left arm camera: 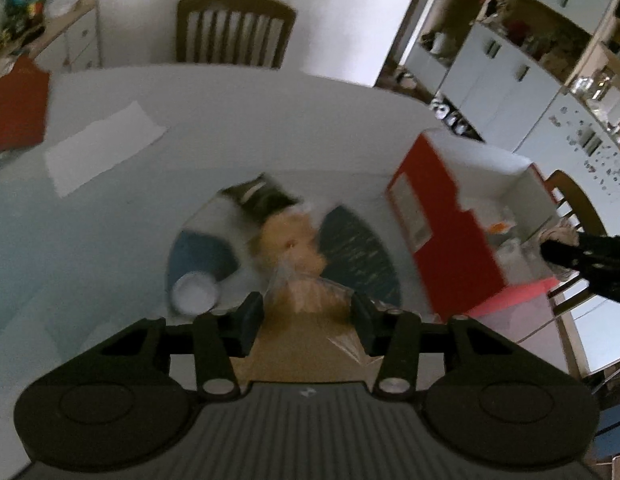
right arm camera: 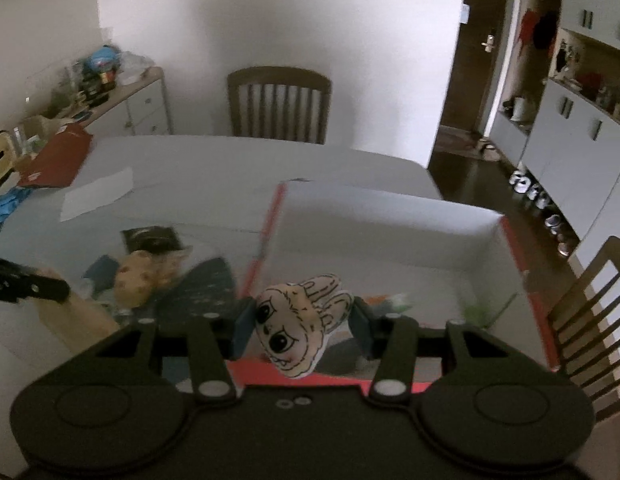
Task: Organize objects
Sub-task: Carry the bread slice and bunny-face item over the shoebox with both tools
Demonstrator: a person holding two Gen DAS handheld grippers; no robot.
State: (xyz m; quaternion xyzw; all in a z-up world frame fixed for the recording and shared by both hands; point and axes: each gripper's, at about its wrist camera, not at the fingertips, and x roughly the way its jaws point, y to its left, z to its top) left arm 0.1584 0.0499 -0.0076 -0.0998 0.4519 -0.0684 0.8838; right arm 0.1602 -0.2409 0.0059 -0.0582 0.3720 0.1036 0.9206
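Two grippers are at work over one white table (right arm camera: 214, 168); the right gripper (right arm camera: 298, 320) is clamped on one small plush face (right arm camera: 294, 328), cream with drawn black eyes and hair lines, its two fingers pressing the toy from either side; the toy hangs above the near red edge of one open box (right arm camera: 390, 224), red outside and white inside, which stands on the right part of the table; a few small items lie on the box floor, too blurred to name or count; the left gripper (left arm camera: 306, 312) has its two fingers closed on one clear plastic bag (left arm camera: 306, 296) of tan contents, held above one brown flat sheet (left arm camera: 294, 348) that looks like cardboard; just beyond the bag sits one tan soft toy (left arm camera: 294, 244), blurred, lying among a small cluster; in that cluster I count one dark fan-shaped piece (left arm camera: 358, 256) with pale speckles beside the box's red wall, one blue object (left arm camera: 202, 256) with one white round cap (left arm camera: 196, 292) at its near end, and one black packet (left arm camera: 258, 192) at the far side; farther out, one white paper sheet (left arm camera: 102, 148) lies flat and well apart on the left; one red folder (right arm camera: 58, 156) rests at the far left corner; two wooden chairs show in the right wrist view, one chair (right arm camera: 278, 104) at the far side and one chair at the right (right arm camera: 590, 304).
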